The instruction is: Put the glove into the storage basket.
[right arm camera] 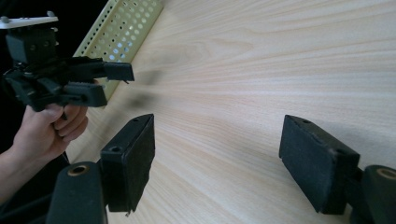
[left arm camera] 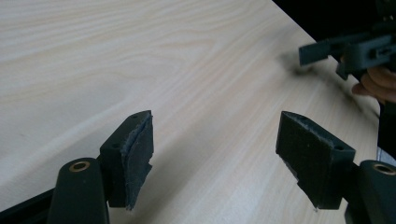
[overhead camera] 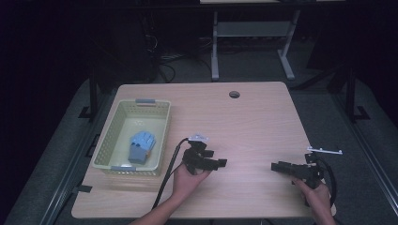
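Note:
A pale yellow perforated basket (overhead camera: 105, 140) stands at the left of the wooden table (overhead camera: 253, 122), and its wall shows in the right gripper view (right arm camera: 126, 28). A blue glove (overhead camera: 140, 145) lies flat inside it. My left gripper (overhead camera: 220, 162) is held just right of the basket near the front edge, pointing right. It is open and holds nothing (left arm camera: 215, 158). My right gripper (overhead camera: 274, 166) is at the front right and points left toward it. It is also open, with only bare wood between its jaws (right arm camera: 217, 161). Each gripper view shows the other gripper farther off (left arm camera: 317, 51) (right arm camera: 116, 84).
A round cable hole (overhead camera: 234, 94) sits near the table's far edge. Beyond the table, a white desk frame (overhead camera: 253, 33) and cables stand on a dark floor. Bare wood lies between the two grippers and across the table's far half.

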`<state>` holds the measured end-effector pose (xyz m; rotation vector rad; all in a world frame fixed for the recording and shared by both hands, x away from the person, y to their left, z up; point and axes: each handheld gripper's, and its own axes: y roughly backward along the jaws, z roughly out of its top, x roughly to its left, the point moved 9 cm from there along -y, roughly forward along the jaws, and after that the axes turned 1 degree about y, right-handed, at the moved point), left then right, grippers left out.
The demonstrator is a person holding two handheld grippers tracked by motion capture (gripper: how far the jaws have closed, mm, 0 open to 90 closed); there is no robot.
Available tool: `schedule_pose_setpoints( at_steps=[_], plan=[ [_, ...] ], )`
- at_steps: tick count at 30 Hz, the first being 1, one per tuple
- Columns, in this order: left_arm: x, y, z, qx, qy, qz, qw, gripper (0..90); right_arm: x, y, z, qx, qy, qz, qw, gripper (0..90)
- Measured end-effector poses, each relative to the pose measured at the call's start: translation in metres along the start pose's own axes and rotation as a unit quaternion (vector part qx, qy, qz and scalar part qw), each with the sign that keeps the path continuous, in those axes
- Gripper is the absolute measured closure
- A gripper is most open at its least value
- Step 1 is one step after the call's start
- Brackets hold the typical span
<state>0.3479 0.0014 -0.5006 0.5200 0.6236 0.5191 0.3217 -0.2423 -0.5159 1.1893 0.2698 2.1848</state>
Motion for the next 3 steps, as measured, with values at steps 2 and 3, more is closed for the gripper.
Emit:
schedule_pose_setpoints(
  at_steps=[2, 3],
  plan=[
    [-0.0033, 0.0007, -0.0049, -0.004, -0.006, -0.005, 1.0, 27.4, -0.0011, -0.0002, 0.0013, 0.001, 0.01, -0.006, 0.9999, 26.5],
    [-0.0033, 0.0007, -0.0049, -0.004, -0.006, -0.005, 1.0, 27.4, -0.0011, -0.0002, 0.0013, 0.001, 0.01, -0.006, 0.9999, 26.5]
  ],
)
